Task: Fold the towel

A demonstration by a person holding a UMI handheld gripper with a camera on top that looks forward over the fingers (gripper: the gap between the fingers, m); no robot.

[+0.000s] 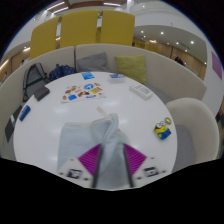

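Towel [92, 140], grey, lies on the white round table [60, 120] just ahead of me, with one part bunched up and lifted between my fingers. My gripper [112, 152] is clamped on that raised fold, magenta pads [95, 157] pressing it. Cards [80, 93] lie beyond; a small yellow toy [163, 127] sits off to the side.

The round white table [120, 105] carries a grey towel [100, 140] at its near side. Far to the left lies a colourful flat sheet [80, 93], near the far edge a small blue item [88, 76], and to the right a small yellow and blue object [163, 127].
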